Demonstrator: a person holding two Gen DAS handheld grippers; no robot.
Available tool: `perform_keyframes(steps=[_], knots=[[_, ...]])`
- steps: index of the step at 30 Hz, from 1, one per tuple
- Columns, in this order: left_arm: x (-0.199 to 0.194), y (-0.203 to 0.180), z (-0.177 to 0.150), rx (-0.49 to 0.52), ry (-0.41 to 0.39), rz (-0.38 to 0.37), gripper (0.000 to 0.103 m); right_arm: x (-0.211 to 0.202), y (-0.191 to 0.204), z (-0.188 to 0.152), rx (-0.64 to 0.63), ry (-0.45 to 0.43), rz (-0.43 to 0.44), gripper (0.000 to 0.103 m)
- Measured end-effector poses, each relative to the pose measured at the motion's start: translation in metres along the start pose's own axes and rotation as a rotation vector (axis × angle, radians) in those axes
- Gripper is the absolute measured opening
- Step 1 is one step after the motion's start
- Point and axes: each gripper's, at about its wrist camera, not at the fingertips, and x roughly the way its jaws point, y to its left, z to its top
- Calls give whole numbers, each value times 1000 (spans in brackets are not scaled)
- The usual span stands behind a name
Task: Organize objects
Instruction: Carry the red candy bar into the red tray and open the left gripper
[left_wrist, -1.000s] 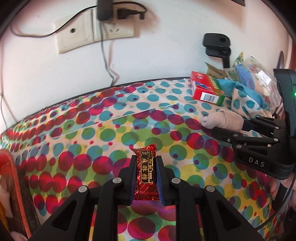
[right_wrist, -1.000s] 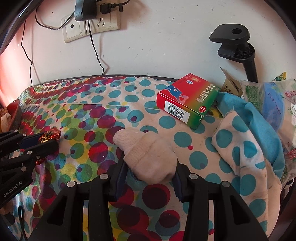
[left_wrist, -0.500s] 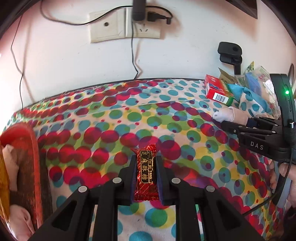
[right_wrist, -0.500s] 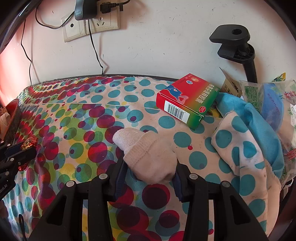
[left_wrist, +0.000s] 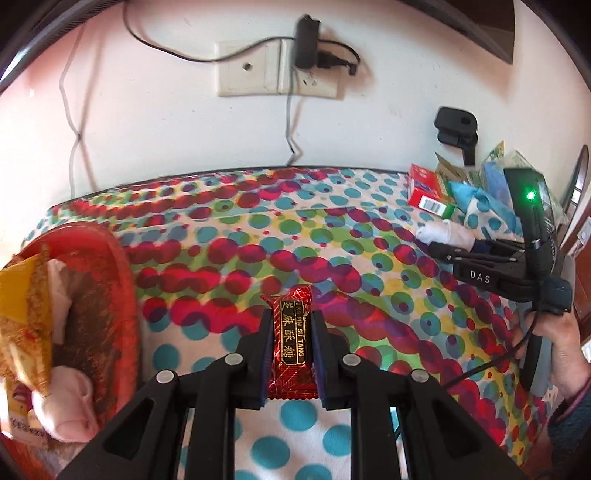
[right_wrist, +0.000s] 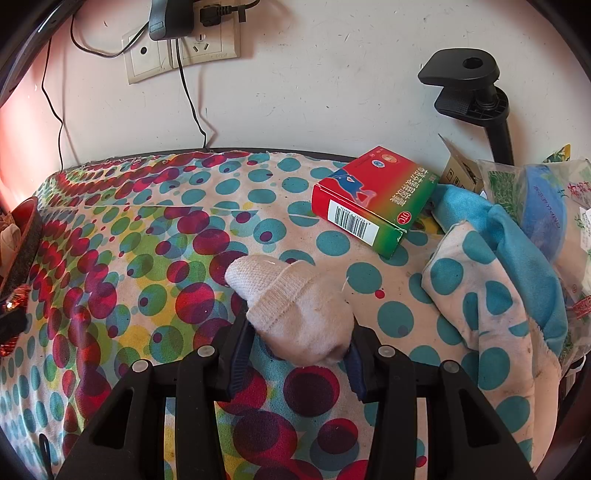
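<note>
Dotted cloth (left_wrist: 332, 236) covers the table across the middle of both views, white wall behind at top. Red basket (left_wrist: 122, 258) at left edge of left view, holding a yellow packet (left_wrist: 26, 306) and a pink sock (left_wrist: 70, 406); its rim also shows at far left of right view (right_wrist: 29, 225). Blue-and-dotted towel (right_wrist: 491, 280) heaped at right of right view, plastic bags (right_wrist: 546, 206) behind it at the right edge. Red box (right_wrist: 373, 199) lies flat at upper centre-right of right view, touching the towel's upper end; seen smaller at upper right of left view (left_wrist: 428, 192). Black clamp stand (right_wrist: 476, 92) against the wall at upper right. Wall socket (left_wrist: 277, 66) with plugged adapter at top centre of left view.

Right gripper (right_wrist: 299, 347) at bottom centre of right view, fingers pinching a beige sock (right_wrist: 295, 310); sock's toe sticks forward past the tips, above the cloth. In left view the same gripper comes in from the right edge, hand (left_wrist: 565, 354) on its handle at lower right.

Left gripper (left_wrist: 291, 339) at bottom centre of left view, fingers pressed on a red candy (left_wrist: 291, 336) standing upright between them, its top poking past the tips. Basket is near, to the lower left of the candy.
</note>
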Motion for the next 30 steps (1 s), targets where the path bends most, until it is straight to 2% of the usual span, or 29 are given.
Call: perform_keyframes(steps=[8, 17, 30], knots=[[-35, 31, -4, -64, -15, 18, 19, 0, 0, 0, 0, -1, -2, 42], [-74, 74, -2, -129, -59, 78, 19, 1, 0, -1, -1, -2, -4, 42], [-101, 130, -26, -185, -44, 166, 19, 4, 0, -1, -2, -3, -6, 43]])
